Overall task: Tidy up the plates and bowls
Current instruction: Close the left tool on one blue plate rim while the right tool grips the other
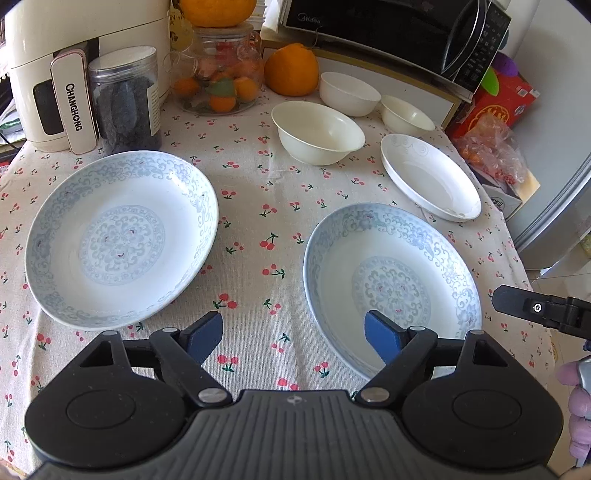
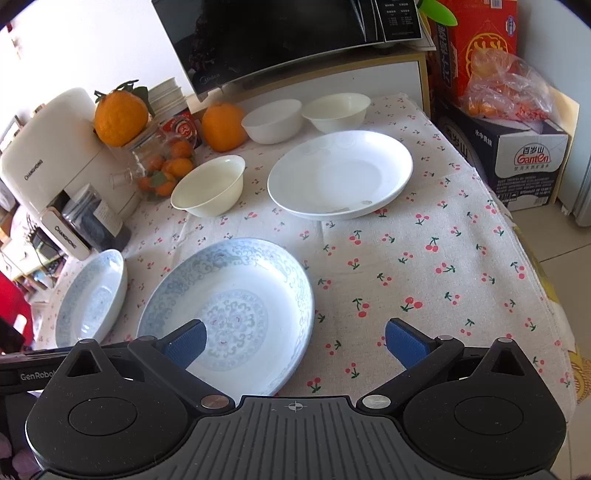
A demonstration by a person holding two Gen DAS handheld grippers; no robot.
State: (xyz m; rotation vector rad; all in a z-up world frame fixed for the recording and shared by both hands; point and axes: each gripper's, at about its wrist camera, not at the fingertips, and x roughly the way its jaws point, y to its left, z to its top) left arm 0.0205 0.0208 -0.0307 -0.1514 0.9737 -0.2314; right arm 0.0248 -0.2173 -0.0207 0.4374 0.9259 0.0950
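Observation:
Two blue-patterned plates lie on the cherry-print tablecloth: one at the left point(image 1: 122, 236) and one nearer the right point(image 1: 391, 280), also in the right wrist view point(image 2: 229, 310). A plain white plate point(image 1: 430, 182) point(image 2: 340, 173) lies farther back. Three cream bowls point(image 1: 317, 133) point(image 1: 349, 92) point(image 1: 406, 114) stand behind. My left gripper point(image 1: 293, 336) is open and empty, above the cloth between the patterned plates. My right gripper point(image 2: 295, 341) is open and empty, its left finger above the right patterned plate.
A white appliance point(image 1: 74, 55), a dark jar point(image 1: 125, 99), a glass jar of small oranges point(image 1: 218, 81) and a large orange point(image 1: 291, 68) line the back. A microwave point(image 1: 395, 33) stands behind the bowls. Boxes point(image 2: 509, 162) stand past the table's right edge.

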